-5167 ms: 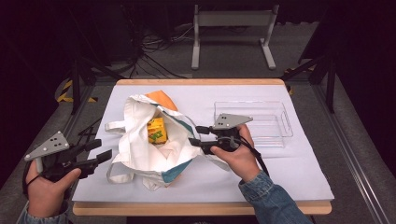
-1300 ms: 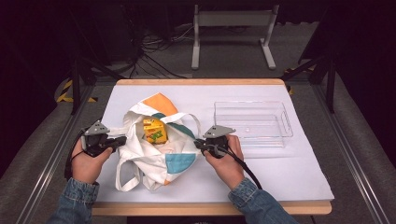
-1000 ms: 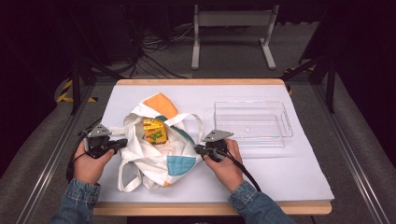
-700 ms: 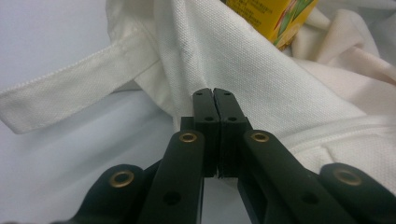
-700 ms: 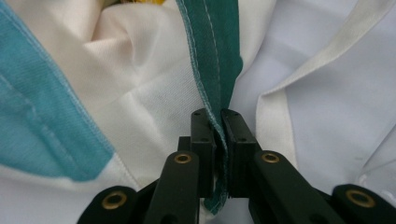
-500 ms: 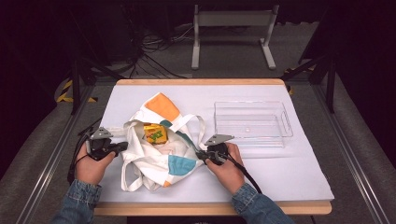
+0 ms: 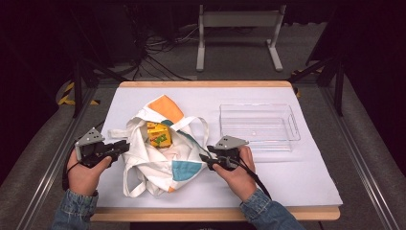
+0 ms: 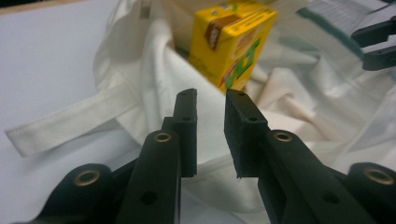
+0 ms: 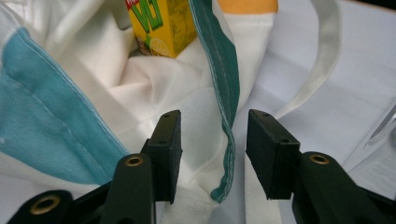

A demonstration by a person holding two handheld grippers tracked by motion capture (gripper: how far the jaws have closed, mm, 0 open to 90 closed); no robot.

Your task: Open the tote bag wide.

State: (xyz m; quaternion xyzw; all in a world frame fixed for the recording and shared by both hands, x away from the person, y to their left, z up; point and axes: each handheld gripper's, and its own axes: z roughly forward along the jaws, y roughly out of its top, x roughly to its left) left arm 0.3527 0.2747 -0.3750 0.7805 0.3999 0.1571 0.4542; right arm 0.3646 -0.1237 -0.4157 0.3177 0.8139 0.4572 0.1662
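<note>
Both jaws have just been opening: the left hand-held gripper (image 7: 120, 145) and right hand-held gripper (image 7: 205, 158) are flanking the white cloth tote bag (image 7: 158, 163), gripping nothing; its teal-trimmed rim (image 9: 223, 116) is hanging loose between the right jaws.

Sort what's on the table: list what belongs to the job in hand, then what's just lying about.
In the job:
- cloth tote bag
- yellow drink carton inside it
- left tongs, right tongs, both just opened at the bag's edges

Lying about:
- clear plastic tray

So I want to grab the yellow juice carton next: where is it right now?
The yellow juice carton sits inside the open mouth of the white tote bag, left of centre on the table in the high view, left of the clear plastic tray.
</note>
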